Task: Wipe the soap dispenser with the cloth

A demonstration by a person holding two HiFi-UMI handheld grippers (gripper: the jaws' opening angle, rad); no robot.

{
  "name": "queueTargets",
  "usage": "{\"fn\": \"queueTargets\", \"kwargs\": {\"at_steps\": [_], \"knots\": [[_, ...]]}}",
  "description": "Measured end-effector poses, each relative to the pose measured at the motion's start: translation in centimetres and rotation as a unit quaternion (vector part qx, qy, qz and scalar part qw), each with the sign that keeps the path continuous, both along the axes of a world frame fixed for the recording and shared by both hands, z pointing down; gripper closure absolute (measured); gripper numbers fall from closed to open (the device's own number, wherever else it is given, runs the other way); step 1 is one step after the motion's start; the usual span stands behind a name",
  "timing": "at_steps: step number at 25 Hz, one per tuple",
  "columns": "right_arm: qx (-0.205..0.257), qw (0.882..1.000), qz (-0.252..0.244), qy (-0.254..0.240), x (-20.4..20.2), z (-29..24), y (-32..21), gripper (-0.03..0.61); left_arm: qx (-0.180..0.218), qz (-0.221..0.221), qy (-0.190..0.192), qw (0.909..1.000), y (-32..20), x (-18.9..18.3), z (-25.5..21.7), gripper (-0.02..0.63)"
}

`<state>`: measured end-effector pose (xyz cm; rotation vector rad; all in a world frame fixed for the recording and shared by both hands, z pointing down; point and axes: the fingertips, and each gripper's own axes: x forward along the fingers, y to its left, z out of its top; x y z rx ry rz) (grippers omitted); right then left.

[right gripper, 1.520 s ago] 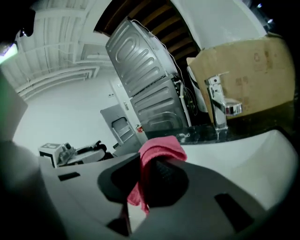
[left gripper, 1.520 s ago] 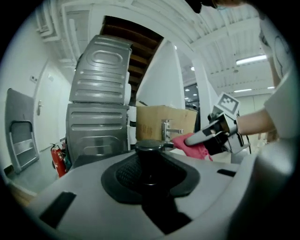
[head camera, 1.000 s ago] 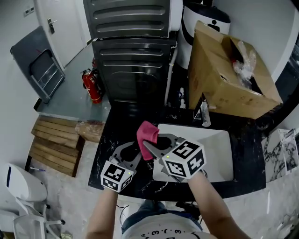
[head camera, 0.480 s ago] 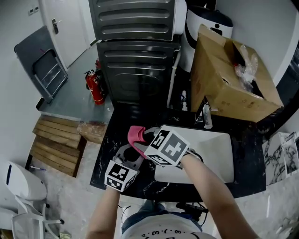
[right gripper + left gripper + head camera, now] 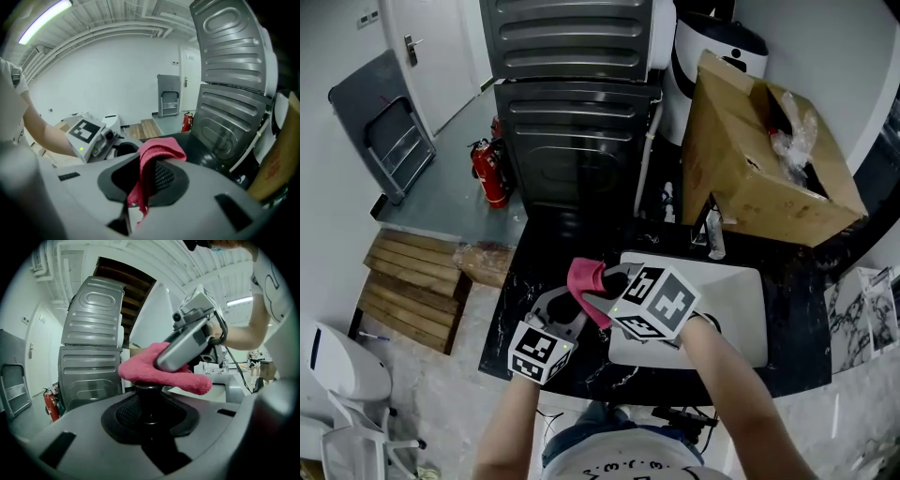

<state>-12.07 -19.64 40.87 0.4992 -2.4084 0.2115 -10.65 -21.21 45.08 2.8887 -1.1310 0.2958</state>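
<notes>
Bright, even lighting comes from a ceiling tube light (image 5: 44, 19) up and left of the jaws in the right gripper view; both gripper views bend toward black corners, the cloth (image 5: 161, 149) at the jaws crisp, foreground beneath soft.

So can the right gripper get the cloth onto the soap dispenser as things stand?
Probably yes: the right gripper holds the cloth just over the soap dispenser in the left gripper, nothing between.
</notes>
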Motion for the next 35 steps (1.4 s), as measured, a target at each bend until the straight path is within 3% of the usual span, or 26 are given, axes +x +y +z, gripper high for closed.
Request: {"fn": "queueTargets", "kwargs": {"at_steps": [4,8,12,16,19,21,23,25,28,29,32,35], "knots": [[-0.013,1.000,-0.002,-0.002,1.8,0.6,1.6,0.531,0.001,0.001,0.004,1.0000,0.0,-0.1,0.0,0.508],[-0.025,0.996,0.066,-0.055,4.6,1.0,2.0,0.531,0.003,0.001,0.002,1.0000,0.0,0.0,0.0,0.506],[-0.033,0.978,0.177,-0.104,8.4,1.9,2.1,0.531,0.009,-0.002,-0.011,0.9999,0.0,0.0,0.0,0.502],[-0.051,0.960,0.235,-0.141,10.7,3.0,3.1,0.531,0.006,-0.010,-0.023,0.9997,-0.1,0.0,0.1,0.499],[-0.056,0.956,0.253,-0.140,11.5,3.7,3.4,0.531,-0.026,-0.026,0.011,0.9993,-0.4,-0.3,0.1,0.506],[-0.058,0.955,0.257,-0.140,11.7,3.9,3.7,0.531,-0.064,-0.047,0.076,0.9939,-0.9,-1.2,-0.1,0.508],[-0.058,0.955,0.256,-0.140,11.8,3.9,3.9,0.531,-0.115,-0.066,0.178,0.9751,-1.5,-2.5,-0.5,0.508],[-0.058,0.955,0.254,-0.141,11.7,3.9,4.1,0.531,-0.155,-0.079,0.273,0.9463,-1.8,-3.7,-1.0,0.508],[-0.053,0.954,0.256,-0.149,11.7,3.8,3.9,0.531,-0.202,-0.094,0.376,0.8994,-2.3,-4.7,-1.5,0.508],[-0.052,0.952,0.258,-0.154,11.6,3.7,3.8,0.531,-0.220,-0.096,0.412,0.8789,-2.4,-5.0,-1.6,0.508],[-0.049,0.946,0.268,-0.173,11.3,3.4,3.4,0.531,-0.266,-0.085,0.529,0.8012,-2.7,-5.6,-2.4,0.508],[-0.031,0.942,0.276,-0.186,11.2,2.9,2.6,0.531,-0.285,-0.063,0.605,0.7410,-2.9,-6.0,-3.3,0.508]]}}
